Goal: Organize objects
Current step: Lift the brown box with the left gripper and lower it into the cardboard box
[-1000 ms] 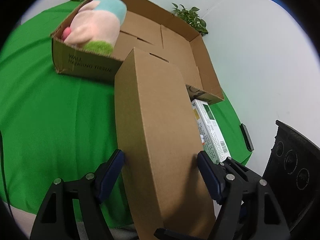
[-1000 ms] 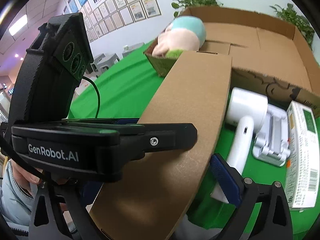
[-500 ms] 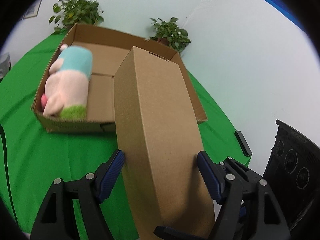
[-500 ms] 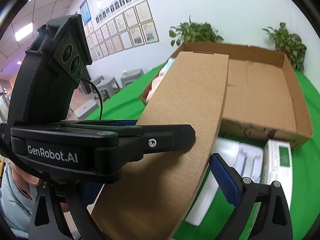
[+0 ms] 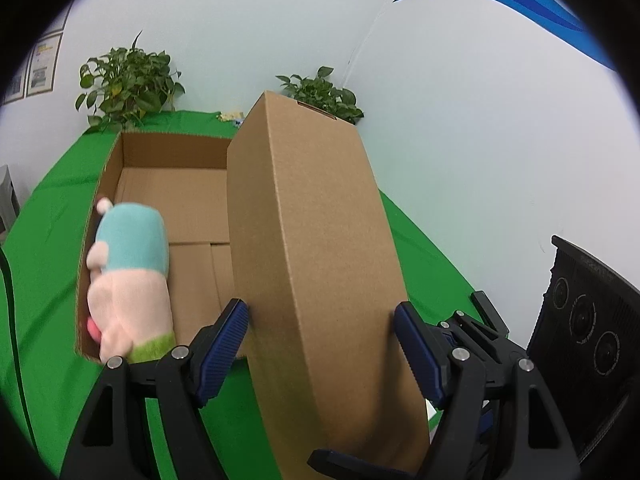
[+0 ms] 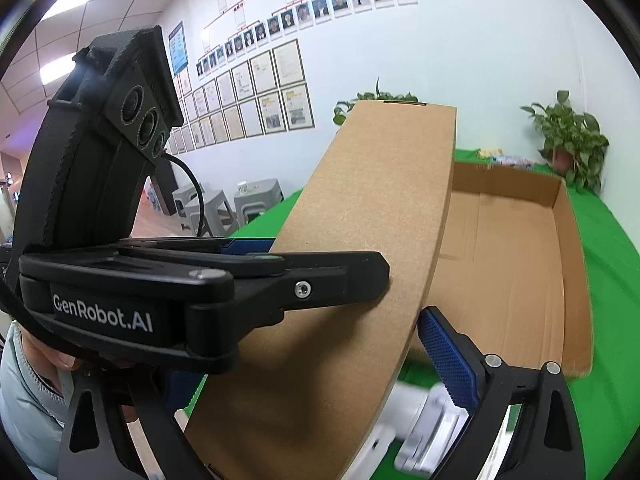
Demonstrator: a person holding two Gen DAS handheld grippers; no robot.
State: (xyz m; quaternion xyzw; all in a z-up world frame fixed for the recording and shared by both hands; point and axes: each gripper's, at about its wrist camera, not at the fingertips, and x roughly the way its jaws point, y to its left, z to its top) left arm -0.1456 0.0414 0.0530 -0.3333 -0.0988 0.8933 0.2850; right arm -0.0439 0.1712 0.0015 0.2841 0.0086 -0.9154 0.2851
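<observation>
My left tongs [image 5: 320,336] stay clamped on the long box [image 5: 316,248], right tongs [image 6: 400,344] squeeze it too, and I have lifted it over the big tray [image 5: 176,208], so it can drop in.

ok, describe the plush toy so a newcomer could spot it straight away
On the green-covered table sits a wide, shallow open cardboard tray. The plush toy lies inside, against its left wall. It is the only soft thing there: pink body, teal band, green trim; the long closed carton in the tongs is plain brown.
</observation>
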